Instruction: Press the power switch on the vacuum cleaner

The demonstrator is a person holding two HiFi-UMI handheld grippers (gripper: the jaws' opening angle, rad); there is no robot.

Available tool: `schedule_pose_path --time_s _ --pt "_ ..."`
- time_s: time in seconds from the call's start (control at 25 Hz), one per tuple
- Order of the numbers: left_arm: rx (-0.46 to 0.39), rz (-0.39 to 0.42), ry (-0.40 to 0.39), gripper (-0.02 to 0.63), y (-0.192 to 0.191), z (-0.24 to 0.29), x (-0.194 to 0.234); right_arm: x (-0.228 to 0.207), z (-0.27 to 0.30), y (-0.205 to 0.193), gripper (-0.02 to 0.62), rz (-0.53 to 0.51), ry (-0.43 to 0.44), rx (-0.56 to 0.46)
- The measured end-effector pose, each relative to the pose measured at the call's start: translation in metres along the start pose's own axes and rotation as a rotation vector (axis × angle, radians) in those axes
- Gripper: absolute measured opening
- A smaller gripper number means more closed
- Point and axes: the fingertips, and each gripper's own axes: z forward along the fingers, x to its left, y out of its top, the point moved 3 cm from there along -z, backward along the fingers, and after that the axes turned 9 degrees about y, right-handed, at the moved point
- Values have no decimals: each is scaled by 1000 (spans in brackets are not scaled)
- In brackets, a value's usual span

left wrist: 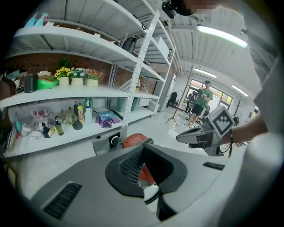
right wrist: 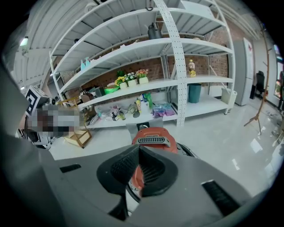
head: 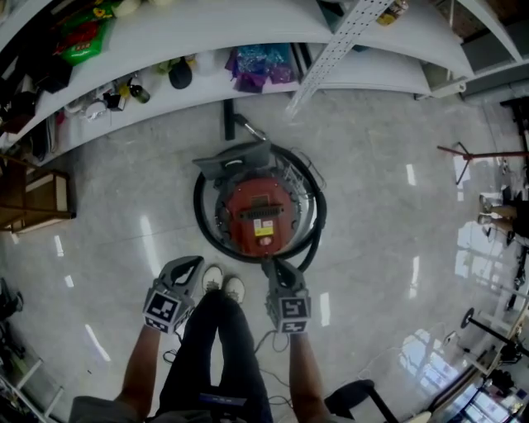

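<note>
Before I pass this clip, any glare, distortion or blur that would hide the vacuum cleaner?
Head view: glare streaks across the glossy floor, shelves bow, the vacuum cleaner is sharp. Left gripper view: dark corners, a blown-out ceiling lamp, vacuum cleaner mostly behind the jaws. Right gripper view: bent shelves, dark rim, vacuum cleaner's top clear.

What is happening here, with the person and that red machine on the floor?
A person stands over a red vacuum cleaner on the floor, a gripper in each hand. Both the left gripper and the right gripper have jaws together and hold nothing. The right one is nearer; neither seems to touch it.
</note>
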Motion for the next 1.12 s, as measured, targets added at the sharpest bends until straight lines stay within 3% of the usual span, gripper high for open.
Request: schedule_pose_path --time_s 0.28,1.12 --pt "8 -24 -3 8 -9 10 1 -10 26 -14 9 -14 11 34" --pt "-8 37 -49 8 -16 8 -1 -27 79 -60 9 17 16 140"
